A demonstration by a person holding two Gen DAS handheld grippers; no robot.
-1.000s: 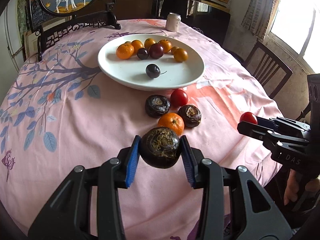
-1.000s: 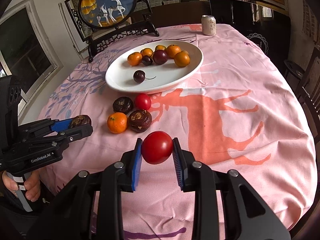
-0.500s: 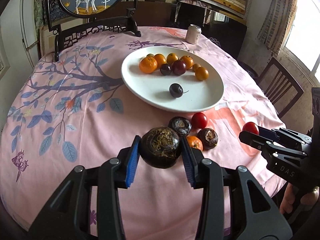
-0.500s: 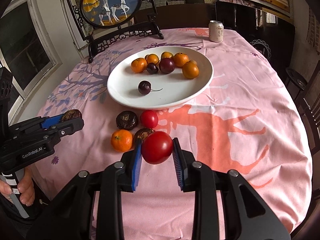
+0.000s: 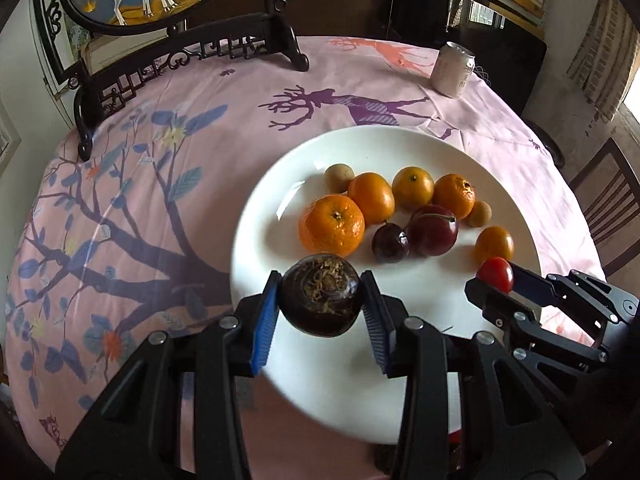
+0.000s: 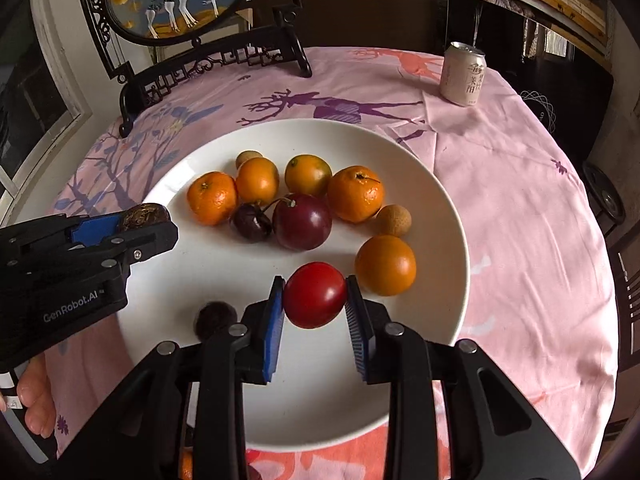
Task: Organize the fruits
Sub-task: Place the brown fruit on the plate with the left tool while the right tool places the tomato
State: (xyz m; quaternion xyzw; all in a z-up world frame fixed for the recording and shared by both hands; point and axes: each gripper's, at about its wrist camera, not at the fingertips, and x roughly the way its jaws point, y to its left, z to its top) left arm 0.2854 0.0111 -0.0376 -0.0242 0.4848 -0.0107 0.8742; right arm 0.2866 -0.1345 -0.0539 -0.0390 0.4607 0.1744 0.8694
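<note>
1. We observed the left gripper [image 5: 320, 316] closed on a dark water chestnut [image 5: 320, 300], its blue ribbed pads pressed to both flanks of the fruit; the chestnut hung over the near left part of the white plate [image 5: 280, 184].
2. We observed the right gripper [image 6: 314, 312] clamped in the same way on a red tomato [image 6: 315, 295], smooth and glossy, held over the near half of the plate.
3. On the plate lay a close cluster: four mandarins [image 6: 212, 198] with dimpled orange peel, a dark plum [image 6: 303, 222] touching a stemmed cherry [image 6: 251, 222], two small tan longans [image 6: 394, 220], and one smooth orange fruit [image 6: 386, 265] just beside the tomato.
4. In the right wrist view a dark fuzzy-looking fruit [image 6: 216, 319] rested on the plate near its front left, partly hidden behind the right gripper's left finger.
5. The orange fruit stood nearest the tomato's right side, and the largest mandarin lay just beyond the chestnut.
6. The plate was broad, shallow and glazed; it sat on a pink tablecloth [image 5: 160, 168] printed with a branching tree, blue leaves and deer.
7. Farther back stood a pale drink can [image 6: 463, 74] and a black carved stand [image 6: 208, 60] bearing a round deer picture; wooden chairs [image 5: 612, 196] flanked the table at right.
</note>
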